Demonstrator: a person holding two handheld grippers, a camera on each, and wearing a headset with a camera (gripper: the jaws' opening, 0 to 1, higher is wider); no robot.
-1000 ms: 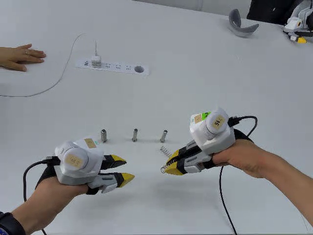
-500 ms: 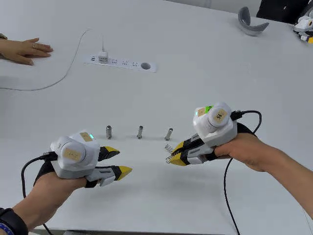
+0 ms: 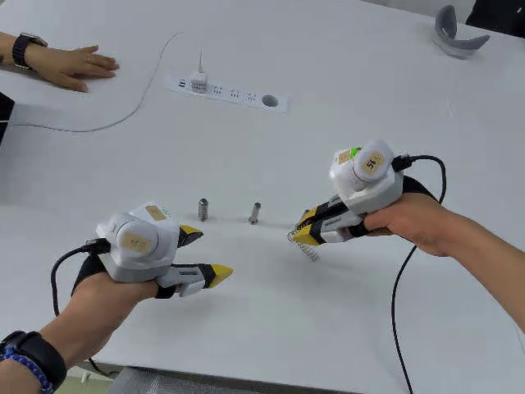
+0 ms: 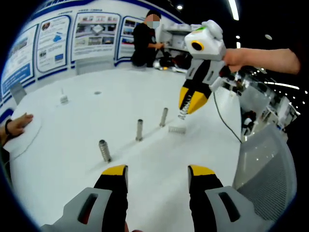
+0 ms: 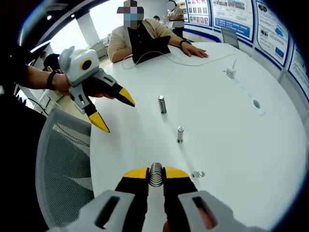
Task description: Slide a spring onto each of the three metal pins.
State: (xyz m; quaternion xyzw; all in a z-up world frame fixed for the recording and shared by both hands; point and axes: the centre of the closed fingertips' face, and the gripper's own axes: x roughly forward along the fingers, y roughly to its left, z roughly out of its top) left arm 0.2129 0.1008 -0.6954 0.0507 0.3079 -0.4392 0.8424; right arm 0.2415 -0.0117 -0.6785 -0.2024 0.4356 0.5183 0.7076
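Note:
Three metal pins stand in a row on the white table. The left pin (image 3: 203,208) (image 4: 104,150) (image 5: 162,104) carries a spring. Bare are the middle pin (image 3: 255,213) (image 4: 139,130) (image 5: 179,134) and the right pin (image 4: 164,117) (image 5: 198,174). My right gripper (image 3: 300,236) (image 5: 155,180) is shut on a small spring (image 5: 155,173) (image 4: 183,114), hovering just beside the right pin. A loose spring (image 3: 310,250) (image 4: 176,129) lies on the table under it. My left gripper (image 3: 208,253) (image 4: 157,170) stands open with nothing between its fingers, in front of the left pin.
A white power strip (image 3: 226,93) with a plugged cable lies at the back. A person's hand (image 3: 72,66) rests at the far left. A grey curved object (image 3: 456,29) sits at the far right. A chair (image 5: 65,174) is at the table's near edge.
My right gripper has carried its spring forward and up, from the near side of the table to right beside the right pin. The left gripper has barely moved; the head camera shifted.

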